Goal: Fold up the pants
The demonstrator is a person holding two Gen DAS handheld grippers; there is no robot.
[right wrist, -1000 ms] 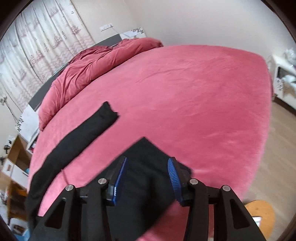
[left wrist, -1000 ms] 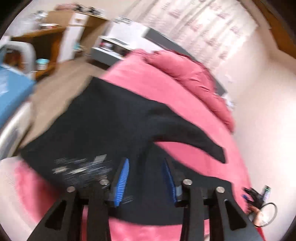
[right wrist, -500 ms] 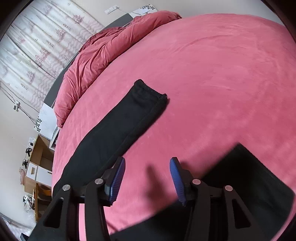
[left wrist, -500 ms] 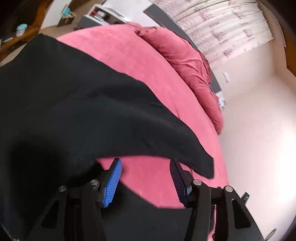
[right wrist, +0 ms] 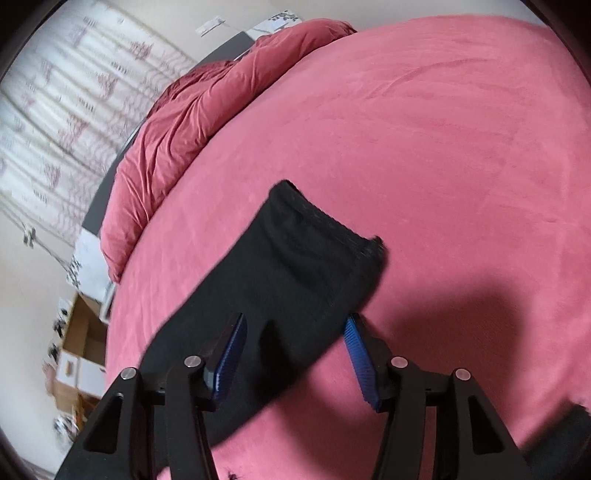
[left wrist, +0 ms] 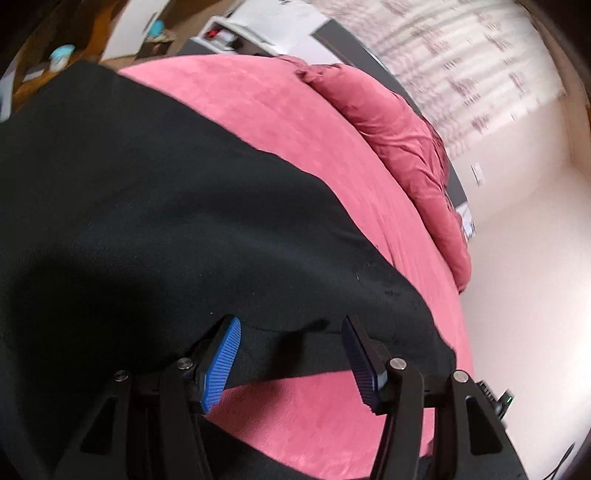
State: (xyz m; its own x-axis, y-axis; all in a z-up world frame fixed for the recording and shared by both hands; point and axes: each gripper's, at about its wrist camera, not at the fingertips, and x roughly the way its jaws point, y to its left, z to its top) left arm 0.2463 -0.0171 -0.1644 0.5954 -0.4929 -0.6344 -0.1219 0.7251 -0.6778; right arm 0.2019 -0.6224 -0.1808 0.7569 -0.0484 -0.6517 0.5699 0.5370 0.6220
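The black pants lie spread on the pink bed and fill the left of the left wrist view. My left gripper hovers low over the edge of one leg. Its jaws are opening, and the blue pads press on nothing. More black cloth shows under the gripper at the bottom. In the right wrist view a black leg runs diagonally to its ribbed cuff. My right gripper stands open astride this leg just short of the cuff, pads apart from the cloth.
A bunched red duvet lies along the head of the bed before a patterned curtain. Wooden furniture and white cabinets stand beyond the bed's far side. Boxes sit on the floor at left. A corner of black cloth shows at lower right.
Both grippers let go of the black cloth they held a second ago and widened. Each then moved down and across the bed, the right one coming over the leg near its cuff.
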